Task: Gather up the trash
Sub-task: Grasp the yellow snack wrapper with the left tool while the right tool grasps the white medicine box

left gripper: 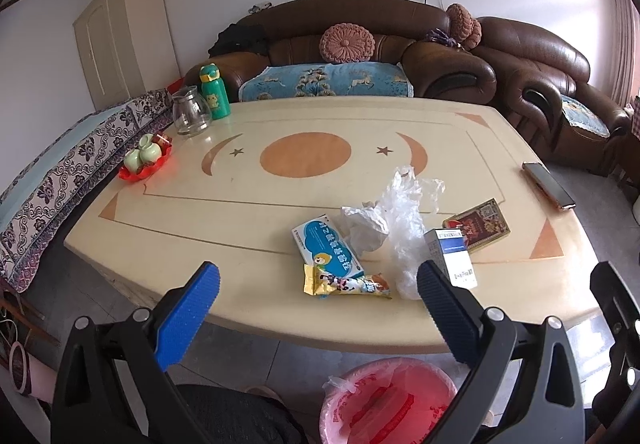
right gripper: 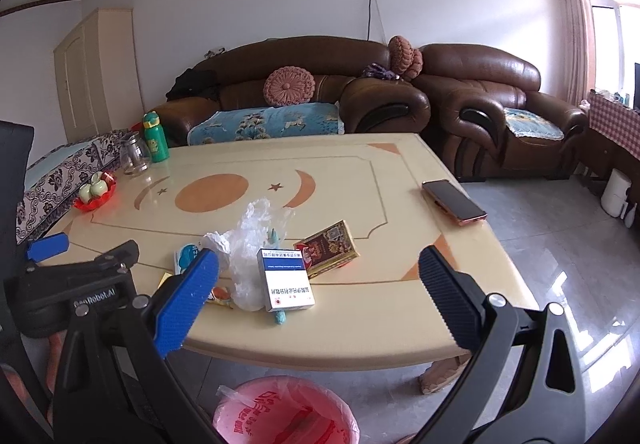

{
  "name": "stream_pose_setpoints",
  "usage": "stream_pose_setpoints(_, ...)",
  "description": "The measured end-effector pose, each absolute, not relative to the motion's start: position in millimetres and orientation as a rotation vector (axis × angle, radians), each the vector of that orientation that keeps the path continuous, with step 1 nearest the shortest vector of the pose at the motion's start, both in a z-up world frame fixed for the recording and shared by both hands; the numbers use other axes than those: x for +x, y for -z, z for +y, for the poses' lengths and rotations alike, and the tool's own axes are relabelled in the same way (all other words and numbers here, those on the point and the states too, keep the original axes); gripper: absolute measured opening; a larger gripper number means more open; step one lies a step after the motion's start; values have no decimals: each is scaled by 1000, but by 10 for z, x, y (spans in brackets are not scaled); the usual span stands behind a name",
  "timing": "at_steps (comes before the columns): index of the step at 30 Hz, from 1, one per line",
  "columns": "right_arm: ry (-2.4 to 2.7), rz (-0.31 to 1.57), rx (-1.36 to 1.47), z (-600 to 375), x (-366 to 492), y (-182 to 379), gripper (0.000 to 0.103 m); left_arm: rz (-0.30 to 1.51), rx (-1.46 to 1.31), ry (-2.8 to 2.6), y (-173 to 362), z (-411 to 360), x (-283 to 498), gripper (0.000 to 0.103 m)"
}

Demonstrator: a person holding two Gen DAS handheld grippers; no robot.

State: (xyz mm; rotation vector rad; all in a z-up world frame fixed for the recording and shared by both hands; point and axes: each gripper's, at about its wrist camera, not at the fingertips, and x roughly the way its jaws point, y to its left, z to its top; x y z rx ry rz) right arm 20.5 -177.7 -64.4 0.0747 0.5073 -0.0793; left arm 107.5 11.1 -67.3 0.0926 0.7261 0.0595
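Trash lies in a cluster near the table's front edge: a blue medicine box (left gripper: 326, 250), a gold snack wrapper (left gripper: 346, 283), crumpled tissue (left gripper: 366, 228), a clear plastic bag (left gripper: 404, 220), a white-and-blue box (left gripper: 454, 256) (right gripper: 289, 278) and a red-gold box (left gripper: 478, 224) (right gripper: 328, 247). A bin with a pink liner (left gripper: 388, 402) (right gripper: 286, 414) stands on the floor below the edge. My left gripper (left gripper: 318, 286) hovers open just short of the wrapper. My right gripper (right gripper: 320, 276) is open in front of the white-and-blue box. Neither holds anything.
The cream table (left gripper: 240, 212) also carries a phone (right gripper: 454, 201) at right, a glass jug (left gripper: 191, 111), a green bottle (left gripper: 215, 92) and a red tray with cups (left gripper: 145, 160) at far left. Brown sofas (left gripper: 360, 48) stand behind. A patterned bed (left gripper: 60, 172) lies left.
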Motion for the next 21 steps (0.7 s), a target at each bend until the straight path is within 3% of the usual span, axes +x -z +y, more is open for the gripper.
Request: stream_pose_setpoints(21,-128,625,86,-1969,1010,1250,98,849,108,-13,1258,437,1940,97)
